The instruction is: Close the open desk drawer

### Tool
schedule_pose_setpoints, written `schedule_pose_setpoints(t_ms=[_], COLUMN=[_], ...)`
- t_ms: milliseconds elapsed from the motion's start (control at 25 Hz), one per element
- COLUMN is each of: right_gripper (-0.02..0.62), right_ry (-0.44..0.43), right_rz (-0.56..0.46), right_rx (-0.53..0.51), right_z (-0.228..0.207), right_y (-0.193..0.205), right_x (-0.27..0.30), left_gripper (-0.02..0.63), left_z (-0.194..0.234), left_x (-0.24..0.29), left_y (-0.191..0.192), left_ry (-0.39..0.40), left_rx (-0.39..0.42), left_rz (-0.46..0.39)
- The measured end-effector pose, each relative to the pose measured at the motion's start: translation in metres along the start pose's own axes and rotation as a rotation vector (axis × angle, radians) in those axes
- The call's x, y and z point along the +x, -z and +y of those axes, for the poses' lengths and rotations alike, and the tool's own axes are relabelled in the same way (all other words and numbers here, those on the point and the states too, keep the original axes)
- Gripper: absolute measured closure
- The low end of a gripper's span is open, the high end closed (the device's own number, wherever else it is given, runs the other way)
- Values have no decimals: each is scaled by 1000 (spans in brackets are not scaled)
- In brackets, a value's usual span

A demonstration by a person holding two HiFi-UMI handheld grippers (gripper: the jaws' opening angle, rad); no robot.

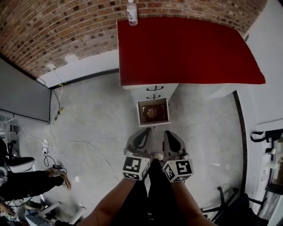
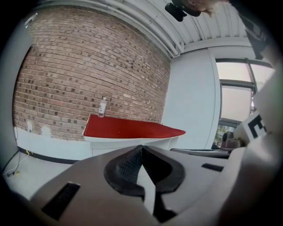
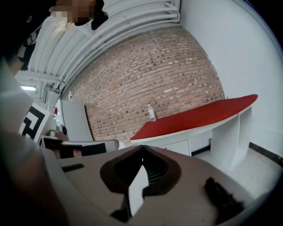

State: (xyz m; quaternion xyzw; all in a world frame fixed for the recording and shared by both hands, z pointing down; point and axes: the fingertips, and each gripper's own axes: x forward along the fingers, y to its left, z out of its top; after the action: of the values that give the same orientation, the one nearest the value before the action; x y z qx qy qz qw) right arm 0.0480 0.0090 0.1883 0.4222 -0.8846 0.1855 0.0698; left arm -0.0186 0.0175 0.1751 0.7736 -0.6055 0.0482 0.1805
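Observation:
A white drawer unit under the red desk top (image 1: pixel 185 48) has its lowest drawer (image 1: pixel 153 112) pulled out toward me; a dark reddish book lies inside. My left gripper (image 1: pixel 147 129) and right gripper (image 1: pixel 168 132) hang side by side just short of the drawer's front edge, not touching it. Both are shut and hold nothing, as the left gripper (image 2: pixel 141 147) and right gripper (image 3: pixel 141 147) show with jaws meeting at the tips. The desk (image 2: pixel 132 129) (image 3: pixel 199 117) lies ahead in both gripper views, where the jaws hide the open drawer.
A clear bottle (image 1: pixel 131 12) (image 2: pixel 102 107) (image 3: pixel 151 112) stands at the desk's back left corner by the brick wall. Cables (image 1: pixel 57 145) trail over the floor at left, near a grey panel (image 1: pixel 22 95) and a person's feet (image 1: pixel 59 176). Chair legs (image 1: pixel 221 203) sit lower right.

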Motion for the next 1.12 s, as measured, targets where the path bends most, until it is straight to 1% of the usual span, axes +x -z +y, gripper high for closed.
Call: schedule_pose_setpoints(t_ms=[200,520,1000,1120], right_gripper=[584,584,584,584], right_ry=[19,18,34,44], right_rz=[-4,-4,19,29], right_rx=[-5,-9,4,16], right_z=[-4,-5,-5,-9], right_y=[1,0,15,22], right_x=[-1,-2,-6,-7], left_gripper=[597,597,597,597], left_z=[-1,-3,-2,-1], left_x=[3,3,3,5], left_y=[-3,-6,13,17], left_ry=[18,31,42,47], left_rx=[14,25,39,42], left_rz=[-12,-15,27,27])
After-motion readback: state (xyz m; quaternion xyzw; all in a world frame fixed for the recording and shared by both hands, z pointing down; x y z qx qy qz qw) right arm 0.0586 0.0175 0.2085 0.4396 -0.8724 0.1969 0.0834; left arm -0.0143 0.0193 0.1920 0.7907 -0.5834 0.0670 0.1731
